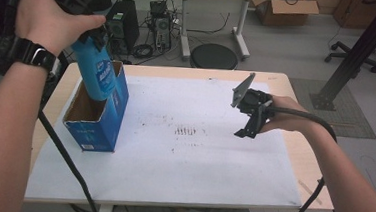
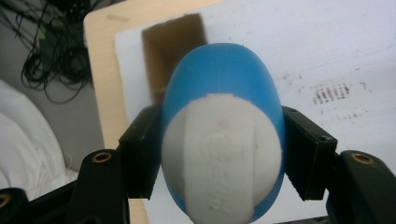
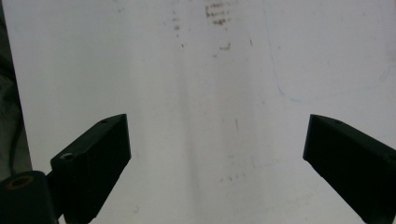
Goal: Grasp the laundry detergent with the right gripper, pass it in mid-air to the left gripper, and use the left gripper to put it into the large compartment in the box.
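Blue bottle with white cap clamped between jaws of left hand-held gripper, its lower end inside open blue carton beneath that gripper. Right hand-held gripper wide open, empty, over white sheet on table.

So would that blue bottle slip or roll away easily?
The blue bottle looks smooth and rounded, so it could slip, though the left gripper clamps its sides. Laid down, it would probably roll. The open blue box under it might tip if bumped.
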Demonstrator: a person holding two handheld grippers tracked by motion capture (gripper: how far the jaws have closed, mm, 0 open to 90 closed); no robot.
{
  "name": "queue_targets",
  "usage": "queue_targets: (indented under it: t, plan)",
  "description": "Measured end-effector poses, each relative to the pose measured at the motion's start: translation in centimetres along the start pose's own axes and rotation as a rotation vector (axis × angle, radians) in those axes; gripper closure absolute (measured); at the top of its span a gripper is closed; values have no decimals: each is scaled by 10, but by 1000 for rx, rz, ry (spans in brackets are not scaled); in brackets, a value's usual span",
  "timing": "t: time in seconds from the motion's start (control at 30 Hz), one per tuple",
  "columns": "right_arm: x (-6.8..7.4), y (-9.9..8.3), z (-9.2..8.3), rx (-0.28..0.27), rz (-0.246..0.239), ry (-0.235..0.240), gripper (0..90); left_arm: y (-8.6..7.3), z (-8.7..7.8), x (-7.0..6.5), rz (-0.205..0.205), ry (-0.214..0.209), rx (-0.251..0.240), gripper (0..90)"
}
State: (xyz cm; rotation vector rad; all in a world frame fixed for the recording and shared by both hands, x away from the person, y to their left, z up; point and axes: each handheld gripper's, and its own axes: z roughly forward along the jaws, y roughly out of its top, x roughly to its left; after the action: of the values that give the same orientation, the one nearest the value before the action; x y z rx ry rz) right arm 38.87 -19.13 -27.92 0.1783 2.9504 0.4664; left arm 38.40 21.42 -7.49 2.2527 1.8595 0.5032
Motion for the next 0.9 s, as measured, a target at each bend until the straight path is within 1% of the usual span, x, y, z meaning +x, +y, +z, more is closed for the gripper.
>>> queue_targets:
  t: [0.07, 0.17, 0.23, 0.27, 0.33, 0.4, 0.53, 0.57, 0.67, 0.73, 0.77, 0.8, 0.83, 0.9]
  plan:
    - [-3, -8, -4, 23, 8, -17, 72, -2, 2, 8, -31, 4, -3, 383]
    - [-7, -19, -9, 31, 28, -22, 72, -6, 6, 17, -68, 15, -3, 383]
    - [-9, -25, -11, 32, 42, -24, 72, -7, 9, 23, -86, 21, 2, 383]
    - [-10, -28, -12, 35, 46, -27, 72, -8, 10, 25, -96, 25, -6, 383]
    - [-11, -33, -14, 39, 55, -34, 71, -9, 13, 28, -107, 32, -3, 383]
    - [-11, -36, -15, 33, 63, -34, 71, -9, 17, 30, -121, 36, -1, 383]
    - [-11, -40, -16, 31, 68, -32, 70, -11, 27, 33, -129, 42, 11, 383]
    - [-11, -40, -16, 31, 68, -32, 70, -11, 27, 33, -129, 42, 11, 383]
    - [-11, -41, -14, 36, 67, -28, 69, -13, 36, 35, -132, 39, 19, 383]
    - [-11, -40, -12, 31, 67, -24, 69, -14, 46, 35, -138, 37, 28, 383]
    - [-11, -40, -12, 31, 67, -24, 69, -14, 46, 35, -138, 37, 28, 383]
    - [-11, -40, -10, 36, 65, -22, 68, -15, 53, 35, -140, 36, 33, 384]
    - [-11, -40, -10, 36, 65, -22, 68, -15, 53, 35, -140, 36, 33, 383]
    - [-10, -39, -9, 33, 65, -18, 69, -16, 60, 35, -142, 37, 36, 383]
